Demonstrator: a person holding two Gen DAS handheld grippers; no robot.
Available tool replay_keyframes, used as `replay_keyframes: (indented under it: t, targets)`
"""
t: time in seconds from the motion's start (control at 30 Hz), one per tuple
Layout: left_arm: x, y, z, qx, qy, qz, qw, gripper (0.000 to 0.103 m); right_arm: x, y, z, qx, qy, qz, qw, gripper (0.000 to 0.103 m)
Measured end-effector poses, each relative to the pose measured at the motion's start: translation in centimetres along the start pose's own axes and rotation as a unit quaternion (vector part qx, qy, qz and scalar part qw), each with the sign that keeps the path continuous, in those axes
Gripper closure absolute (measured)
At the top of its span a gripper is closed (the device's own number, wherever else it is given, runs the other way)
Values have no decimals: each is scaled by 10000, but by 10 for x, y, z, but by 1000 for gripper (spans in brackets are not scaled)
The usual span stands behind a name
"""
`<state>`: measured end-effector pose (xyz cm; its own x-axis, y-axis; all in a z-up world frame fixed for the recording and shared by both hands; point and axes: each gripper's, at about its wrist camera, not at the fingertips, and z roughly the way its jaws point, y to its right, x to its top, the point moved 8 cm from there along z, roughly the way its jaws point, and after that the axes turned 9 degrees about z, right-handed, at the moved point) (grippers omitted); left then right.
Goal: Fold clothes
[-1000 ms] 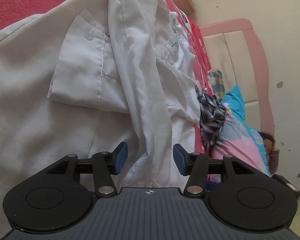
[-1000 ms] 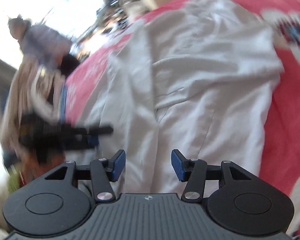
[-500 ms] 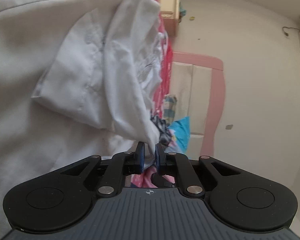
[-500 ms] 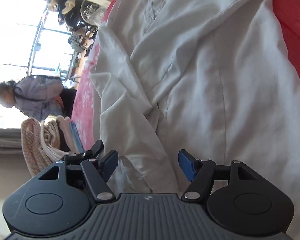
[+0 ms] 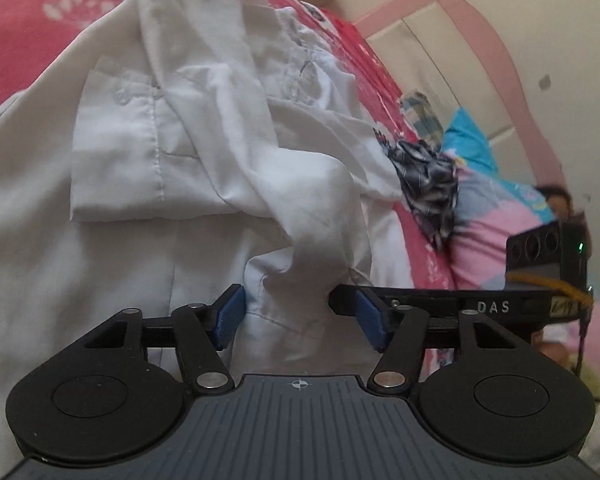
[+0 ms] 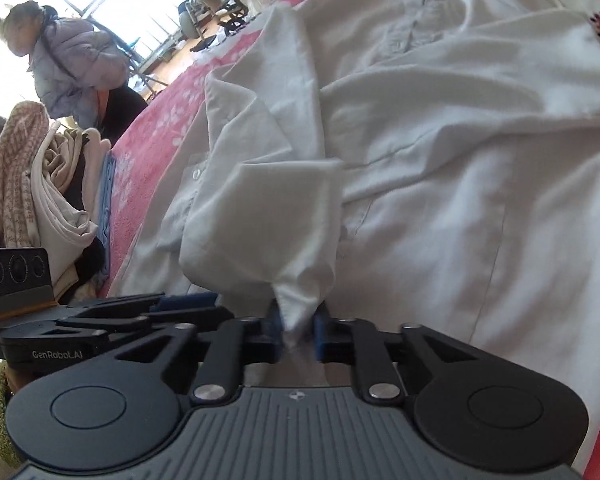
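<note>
A white shirt (image 5: 180, 168) lies spread on a red flowered bedspread (image 5: 32, 8), one cuffed sleeve (image 5: 132, 152) folded across its body. My left gripper (image 5: 300, 318) is opening. A raised fold of the shirt stands between its blue pads (image 5: 230, 316), which do not press on it. My right gripper (image 6: 297, 330) is shut on that same bunched fold of the shirt (image 6: 268, 216), the cloth pinched between its pads. The two grippers sit side by side: the right gripper (image 5: 420, 304) reaches in from the right in the left wrist view, and the left gripper (image 6: 140, 312) lies at the lower left in the right wrist view.
A pink headboard (image 5: 480, 40), a pink and blue pillow (image 5: 496, 216) and a dark checked cloth (image 5: 428, 184) lie beyond the shirt. A heap of clothes (image 6: 40, 184) is piled at the bed's edge. A person in a puffy jacket (image 6: 72, 68) stands by the window.
The left gripper, shut on the sleeve fold half a second ago, now has its jaws apart. The right gripper moved in beside it and closed on the fold.
</note>
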<state>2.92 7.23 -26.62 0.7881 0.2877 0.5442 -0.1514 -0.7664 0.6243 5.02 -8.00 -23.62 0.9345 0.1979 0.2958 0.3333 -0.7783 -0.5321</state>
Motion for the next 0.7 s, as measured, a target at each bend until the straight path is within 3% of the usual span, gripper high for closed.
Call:
replay_keyframes:
  t: [0.1, 0.2, 0.27, 0.33, 0.4, 0.43, 0.47, 0.5, 0.53, 0.6, 0.63, 0.7]
  targets:
    - [-4, 0, -1, -407, -40, -144, 9991, 87, 12, -10, -18, -14, 134, -394, 9991, 98]
    - [5, 9, 0, -973, 139, -607, 9933, 90, 21, -28, -49, -391, 107, -1522, 9875, 98]
    - [16, 24, -1, -1391, 323, -848, 9861, 90, 28, -40, -72, -682, 77, -2334, 9700, 98]
    - [27, 44, 3, -1845, 472, -988, 9767, 90, 32, -50, -91, -1008, 11, -3147, 9438, 98]
    - [30, 66, 9, -2173, 414, -874, 9713, 89, 23, -49, -88, -1257, -446, -3664, 9209, 89]
    - [28, 75, 14, -2228, 290, -746, 9716, 86, 15, -42, -80, -1292, -753, -3705, 9167, 80]
    - [22, 81, 21, -2183, 99, -592, 9740, 82, 6, -34, -72, -1316, -1021, -3688, 9145, 59]
    - [13, 82, 28, -2036, -131, -442, 9780, 69, -3, -26, -63, -1338, -1288, -3669, 9115, 52]
    - [5, 77, 32, -1838, -330, -357, 9818, 64, -11, -16, -56, -1408, -1513, -3655, 9076, 52]
    - [-12, 65, 36, -1425, -712, -212, 9870, 64, -18, 0, -54, -1560, -1649, -3588, 9054, 52]
    - [-15, 55, 33, -1291, -803, -254, 9880, 64, -16, 4, -58, -1557, -1594, -3458, 9115, 52]
    - [-6, 34, 19, -1179, -624, -558, 9895, 63, 3, 6, -70, -1414, -1321, -3018, 9335, 52]
